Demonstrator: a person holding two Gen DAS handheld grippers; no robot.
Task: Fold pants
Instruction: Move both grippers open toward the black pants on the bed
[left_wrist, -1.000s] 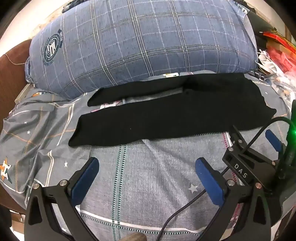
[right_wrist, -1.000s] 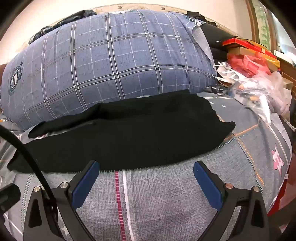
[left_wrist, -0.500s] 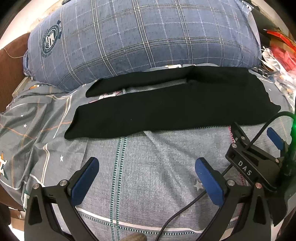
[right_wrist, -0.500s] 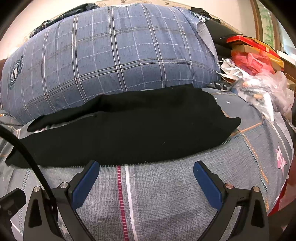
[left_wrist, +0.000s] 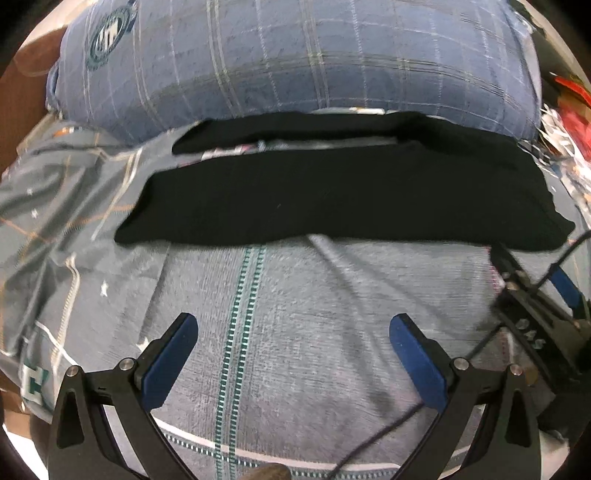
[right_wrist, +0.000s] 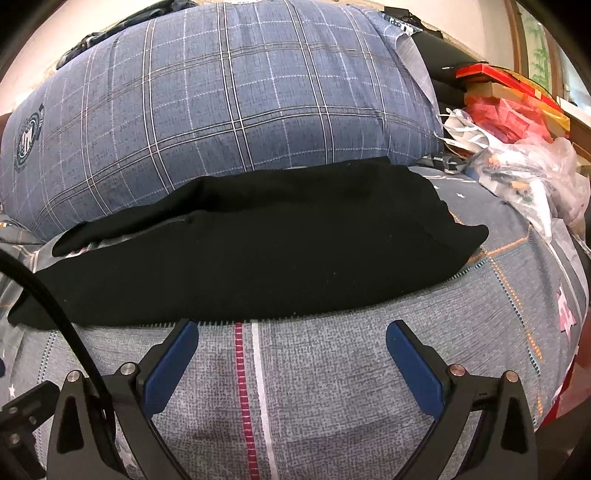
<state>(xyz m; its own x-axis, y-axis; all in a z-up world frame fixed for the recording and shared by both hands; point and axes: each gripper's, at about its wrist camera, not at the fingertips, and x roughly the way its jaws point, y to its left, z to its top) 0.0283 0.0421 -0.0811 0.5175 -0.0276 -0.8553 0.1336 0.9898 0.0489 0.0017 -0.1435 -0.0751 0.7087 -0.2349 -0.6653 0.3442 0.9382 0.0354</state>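
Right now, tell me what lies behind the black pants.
Behind the black pants rises a big blue plaid pillow. Its lower edge, and the bedsheet underneath the pants, are covered.

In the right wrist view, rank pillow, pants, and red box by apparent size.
1. pillow, largest.
2. pants, a wide black band.
3. red box, smallest, though it sits farther back, so its true size is unsure.
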